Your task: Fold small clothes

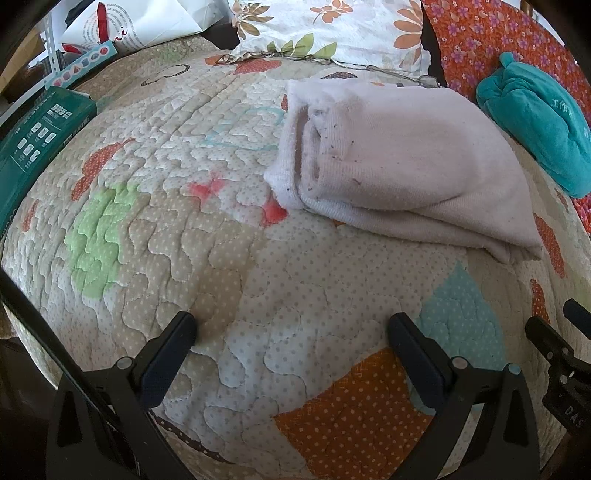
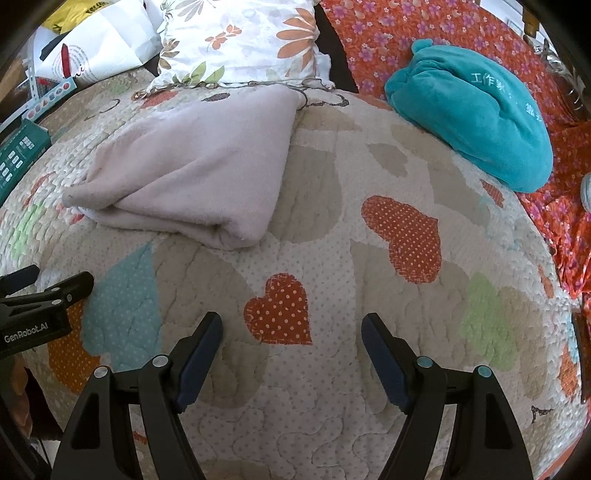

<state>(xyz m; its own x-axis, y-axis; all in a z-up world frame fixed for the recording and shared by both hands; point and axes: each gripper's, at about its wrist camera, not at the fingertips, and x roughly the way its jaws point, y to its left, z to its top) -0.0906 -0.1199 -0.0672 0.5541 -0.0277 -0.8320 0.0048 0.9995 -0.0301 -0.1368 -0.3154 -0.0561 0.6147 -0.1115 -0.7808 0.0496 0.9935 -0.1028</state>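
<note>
A folded pale pink garment (image 1: 399,166) lay on the quilt (image 1: 229,258), toward the quilt's far edge, just in front of a flowered pillow (image 1: 332,29). A teal plush cushion (image 2: 476,114) sat near the far right corner, apart from the garment, partly on an orange flowered cloth (image 2: 388,44). A green box (image 1: 33,147) rested at the quilt's left edge. The left gripper (image 1: 291,332) hovered over bare quilt near the front edge, jaws wide and empty. The right gripper (image 2: 291,332) stood beside it above a red heart patch (image 2: 280,310), jaws likewise wide, holding nothing.
</note>
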